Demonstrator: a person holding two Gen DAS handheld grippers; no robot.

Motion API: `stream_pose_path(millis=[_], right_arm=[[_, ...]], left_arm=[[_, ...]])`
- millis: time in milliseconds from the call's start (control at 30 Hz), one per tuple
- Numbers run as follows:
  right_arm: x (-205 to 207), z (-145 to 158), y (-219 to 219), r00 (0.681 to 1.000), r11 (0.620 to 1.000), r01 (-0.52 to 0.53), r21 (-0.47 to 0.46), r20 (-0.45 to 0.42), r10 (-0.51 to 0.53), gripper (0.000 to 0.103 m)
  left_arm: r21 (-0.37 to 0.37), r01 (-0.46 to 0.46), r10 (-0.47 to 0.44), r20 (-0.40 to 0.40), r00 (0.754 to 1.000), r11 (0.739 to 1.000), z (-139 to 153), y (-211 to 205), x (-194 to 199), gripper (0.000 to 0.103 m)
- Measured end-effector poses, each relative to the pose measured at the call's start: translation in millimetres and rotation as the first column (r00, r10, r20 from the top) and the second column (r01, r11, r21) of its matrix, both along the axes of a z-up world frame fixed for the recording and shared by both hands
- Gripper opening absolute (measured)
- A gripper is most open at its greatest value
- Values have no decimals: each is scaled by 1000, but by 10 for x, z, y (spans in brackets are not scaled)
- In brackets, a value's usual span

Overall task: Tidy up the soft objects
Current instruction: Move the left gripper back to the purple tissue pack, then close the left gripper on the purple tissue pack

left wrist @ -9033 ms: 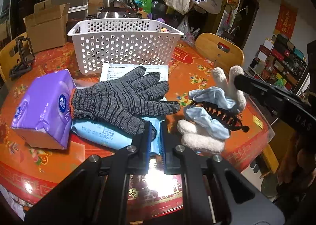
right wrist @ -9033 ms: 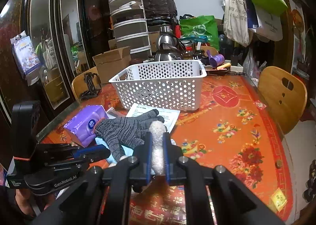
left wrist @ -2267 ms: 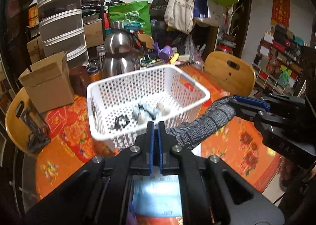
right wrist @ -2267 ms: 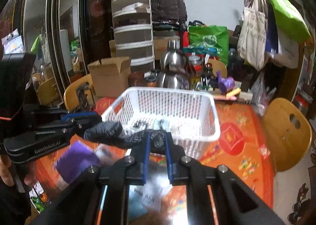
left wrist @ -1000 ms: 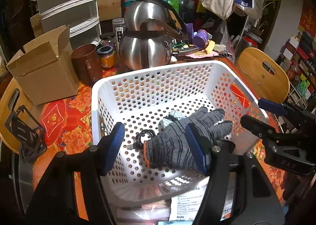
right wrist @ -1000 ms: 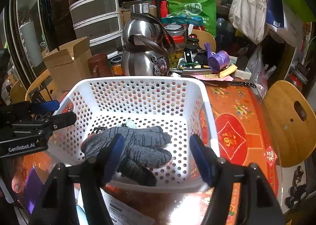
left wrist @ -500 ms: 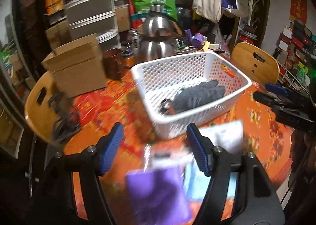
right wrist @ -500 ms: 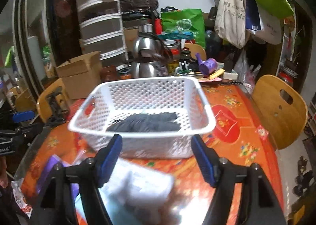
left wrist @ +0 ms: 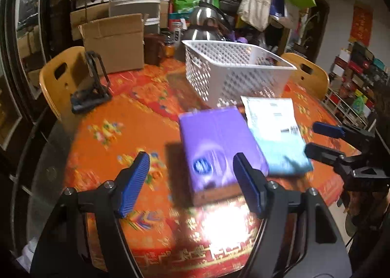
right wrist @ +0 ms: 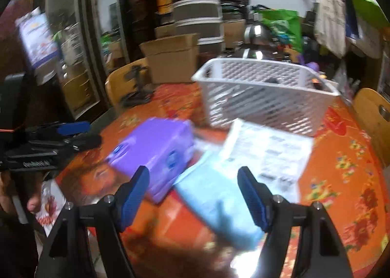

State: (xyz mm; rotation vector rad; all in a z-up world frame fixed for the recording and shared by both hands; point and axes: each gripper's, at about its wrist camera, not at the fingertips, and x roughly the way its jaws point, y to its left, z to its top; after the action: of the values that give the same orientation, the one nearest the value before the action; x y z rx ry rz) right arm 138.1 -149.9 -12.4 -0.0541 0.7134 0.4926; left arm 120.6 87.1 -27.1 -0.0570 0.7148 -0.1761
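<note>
The purple tissue pack lay near the middle of the table, touching the light blue pack at its right; a printed sheet lay partly over the blue one. Far behind them stood the white basket; its contents were hidden by the wall, and the right wrist view was too blurred to name the dark shape inside. The left gripper was spread wide and held nothing. The right gripper was wide too, empty.
</note>
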Motion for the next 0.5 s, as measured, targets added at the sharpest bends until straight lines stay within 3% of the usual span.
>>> stream_pose_path(millis=[133,333,400,500], right_arm=[[-57,-175,219,999,999,-36,-7,0,36,74],[-123,-289,355,997,997,-81,-16,15,82,73],[-131,-311,439,995,995,-92,-48,39,94,69],[-86,-359,504,993,993,-111,-51,34,112,55]], left_arm=[[14,20,-21,28,999,1000,-244,-48,-131,69],[-30,18,-18,14,1000,999,-566,35,-85,69],[-15,32,-31,26,999,999,-631,-4,-80,69],[-9,54,-53,32,998,999,-665,-64,-9,69]])
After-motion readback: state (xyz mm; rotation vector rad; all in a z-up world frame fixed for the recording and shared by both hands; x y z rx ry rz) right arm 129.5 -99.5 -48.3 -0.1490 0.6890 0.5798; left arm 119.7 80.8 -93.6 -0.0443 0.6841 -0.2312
